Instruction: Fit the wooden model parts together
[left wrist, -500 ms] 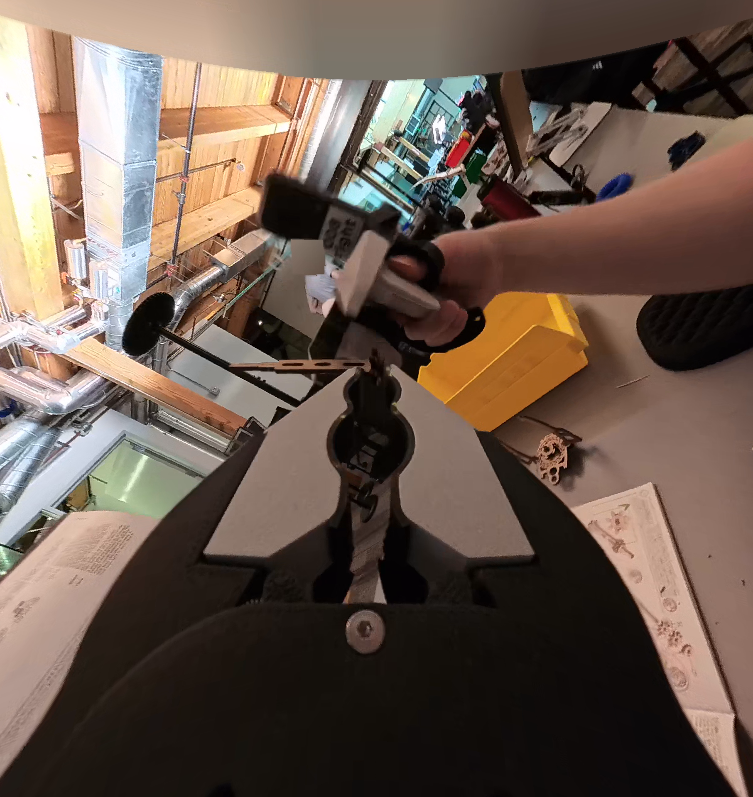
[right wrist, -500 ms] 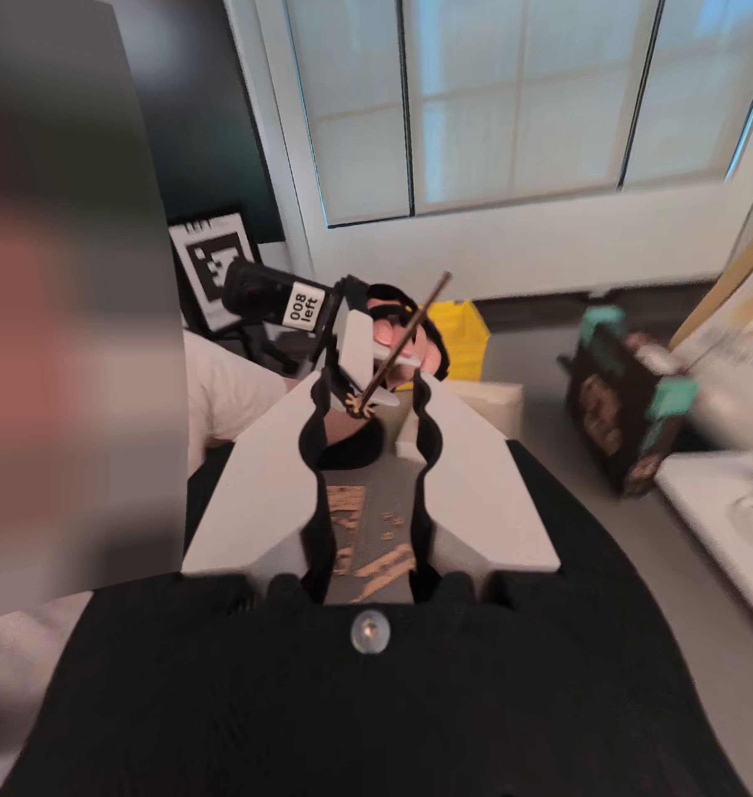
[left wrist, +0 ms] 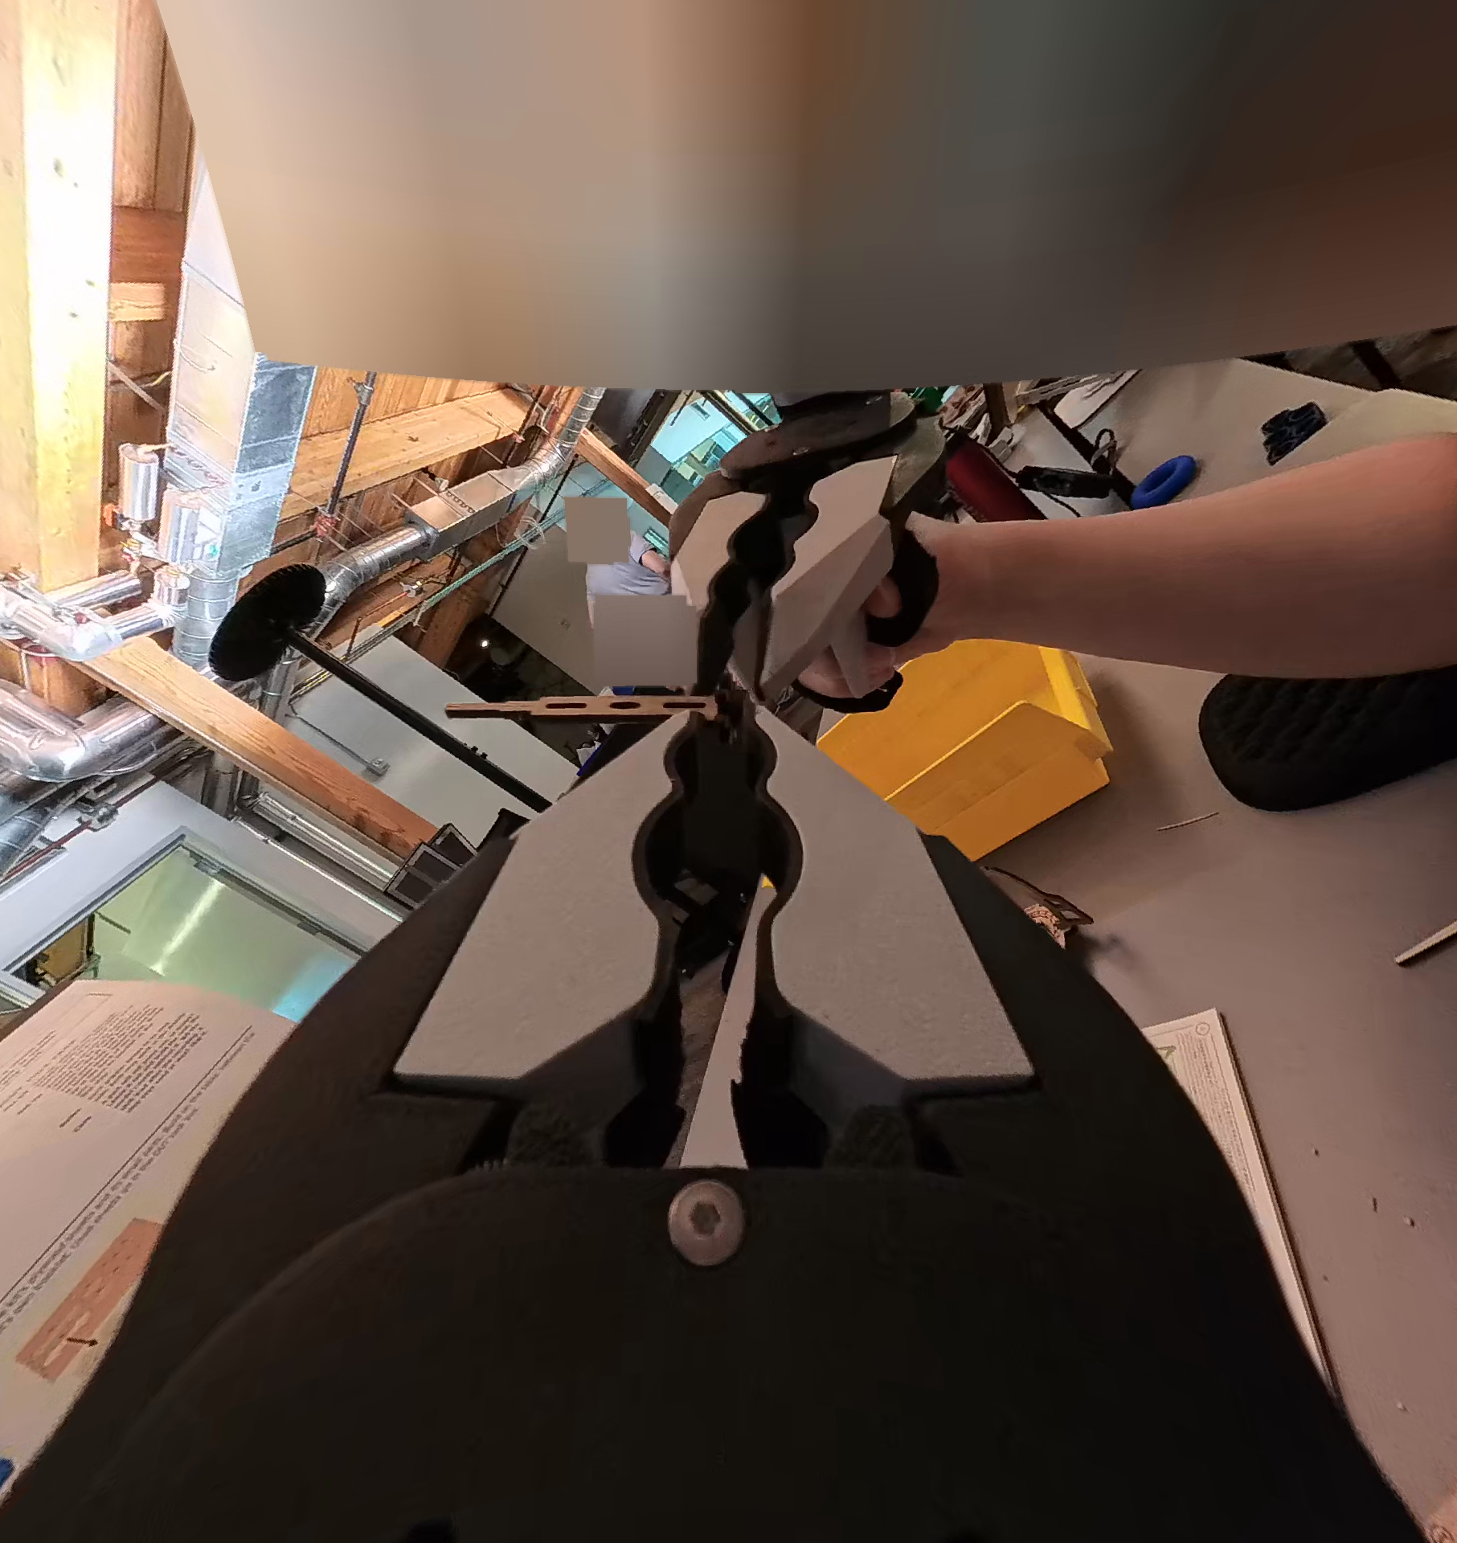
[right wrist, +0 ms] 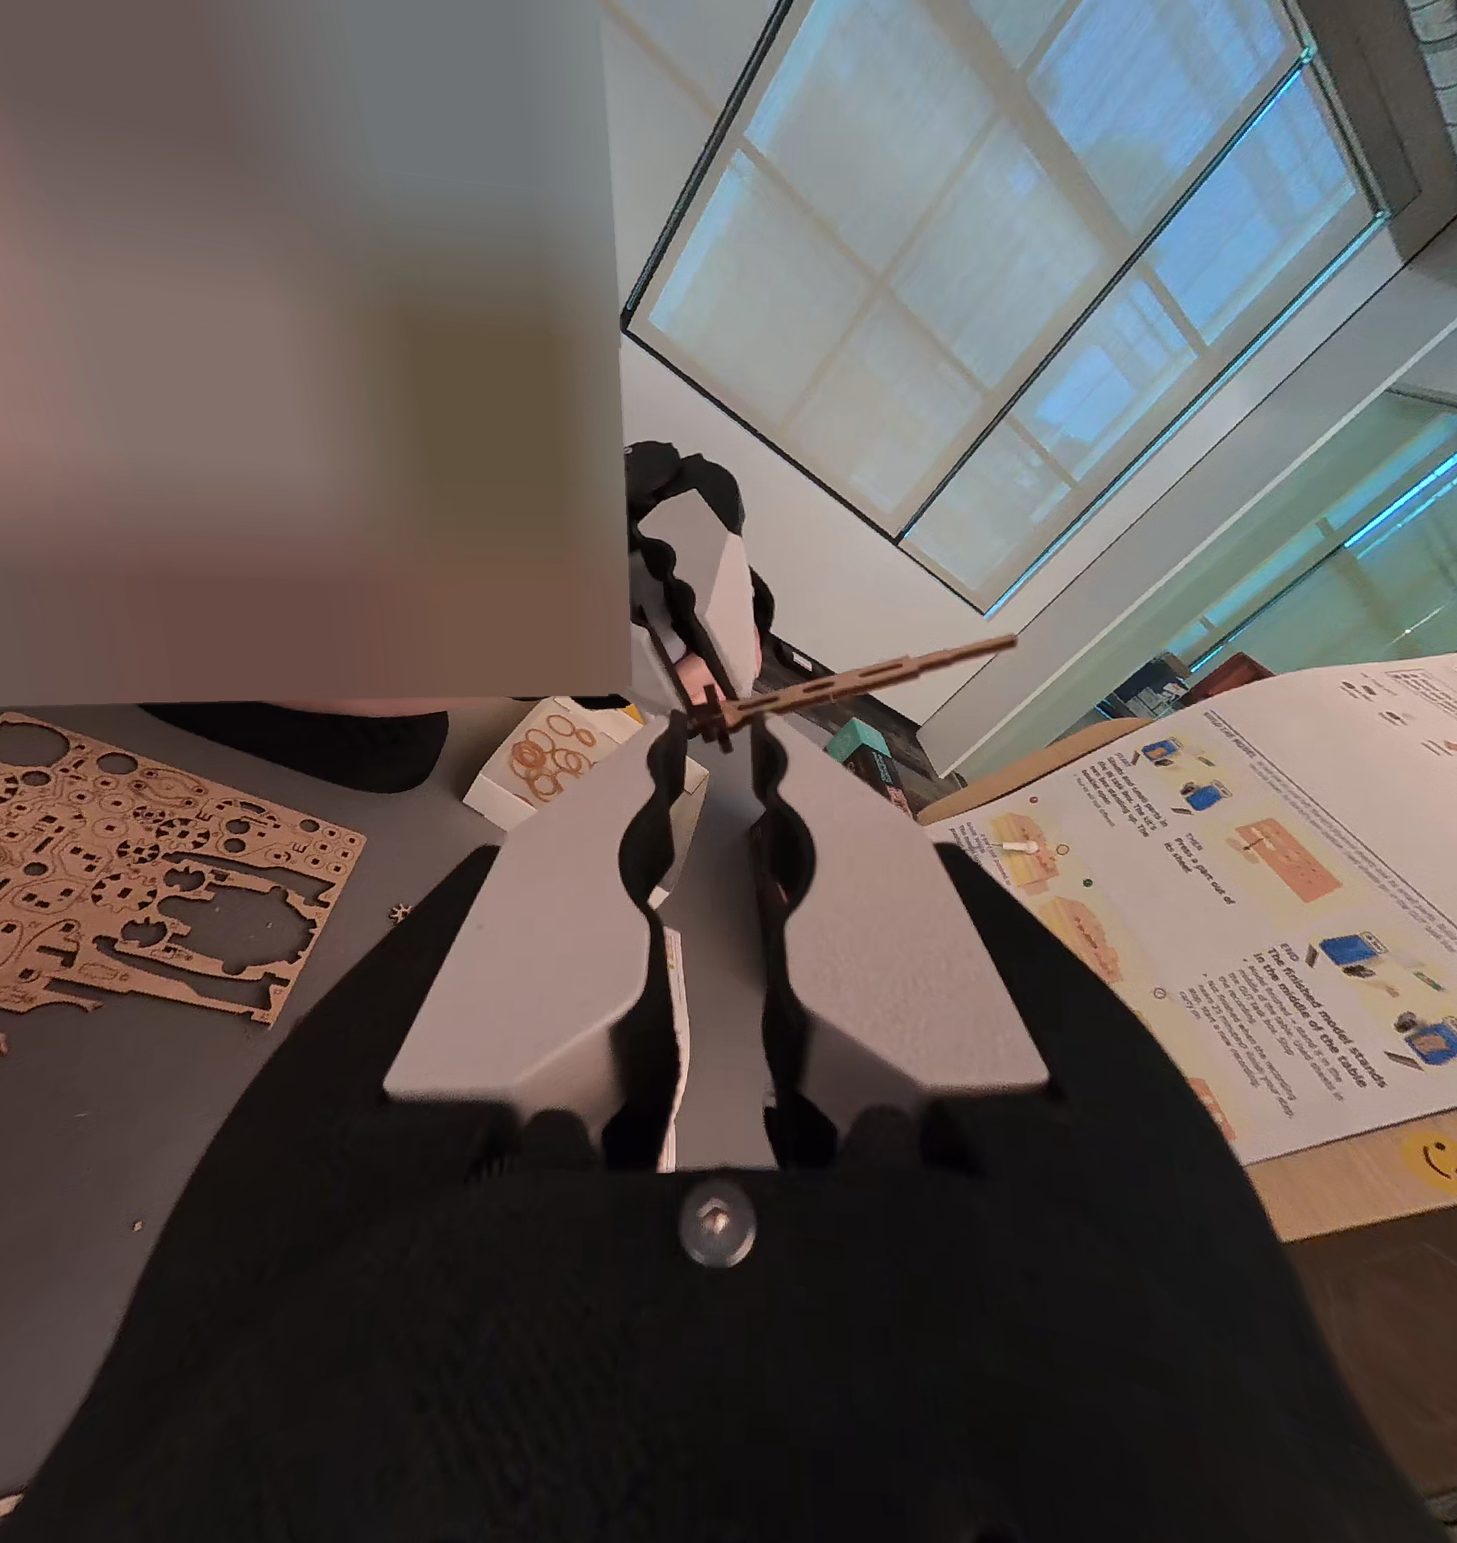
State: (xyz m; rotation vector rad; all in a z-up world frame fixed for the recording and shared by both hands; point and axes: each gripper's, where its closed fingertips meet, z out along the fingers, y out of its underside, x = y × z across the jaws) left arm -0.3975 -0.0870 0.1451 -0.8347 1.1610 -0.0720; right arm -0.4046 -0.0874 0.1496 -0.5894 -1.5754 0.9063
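Two grippers meet tip to tip above a grey table (right wrist: 165, 1169).
Left gripper (left wrist: 729, 720) is closed on a slotted wooden strip (left wrist: 579, 708); right gripper (right wrist: 712, 735) is slightly parted around its end. Punched wooden sheet (right wrist: 124, 868), instruction sheet (right wrist: 1259, 902) and yellow bin (left wrist: 992, 751) lie nearby.

We could not see past the large blurred patches covering the top of the left wrist view and the upper left of the right wrist view. The pale laser-cut wooden parts sheet (right wrist: 124, 868) ran off the left edge. The printed instruction sheet (right wrist: 1259, 902) was cut by the right edge. Where the slim slotted wooden strip (left wrist: 583, 708) met the fingertips, the small dark wooden piece (right wrist: 712, 725) was too tiny to make out.
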